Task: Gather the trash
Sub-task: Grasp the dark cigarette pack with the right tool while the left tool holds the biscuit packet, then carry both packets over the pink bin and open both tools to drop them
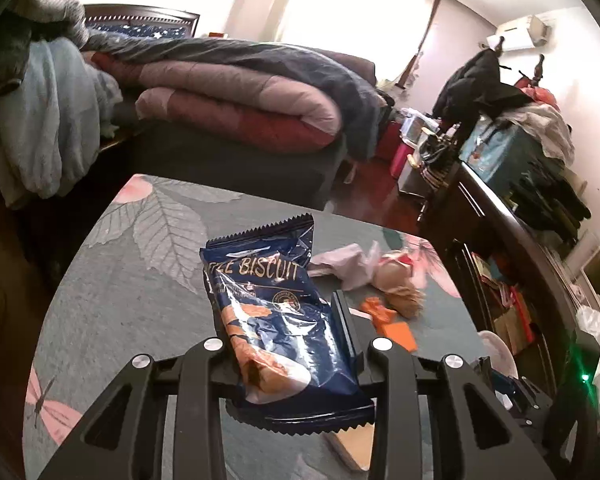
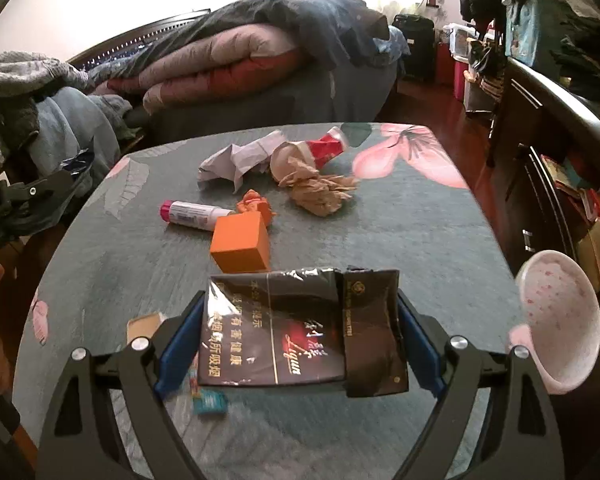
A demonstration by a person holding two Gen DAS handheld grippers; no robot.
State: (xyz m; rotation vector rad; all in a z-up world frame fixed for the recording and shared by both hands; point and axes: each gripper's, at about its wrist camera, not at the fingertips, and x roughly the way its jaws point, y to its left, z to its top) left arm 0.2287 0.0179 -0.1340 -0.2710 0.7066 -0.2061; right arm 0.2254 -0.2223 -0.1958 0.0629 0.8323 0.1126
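The biscuit wrapper (image 1: 276, 320) hides the left finger, and the cigarette pack (image 2: 300, 332) covers a teal scrap (image 2: 210, 402).

Bright window (image 1: 352, 4), quilt-heaped bed (image 1: 236, 104), dark cabinet (image 1: 500, 232), reddish floor (image 1: 376, 184).

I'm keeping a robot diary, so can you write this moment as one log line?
left tongs: shut on biscuit wrapper | right tongs: shut on cigarette pack | on table: orange box, crumpled paper
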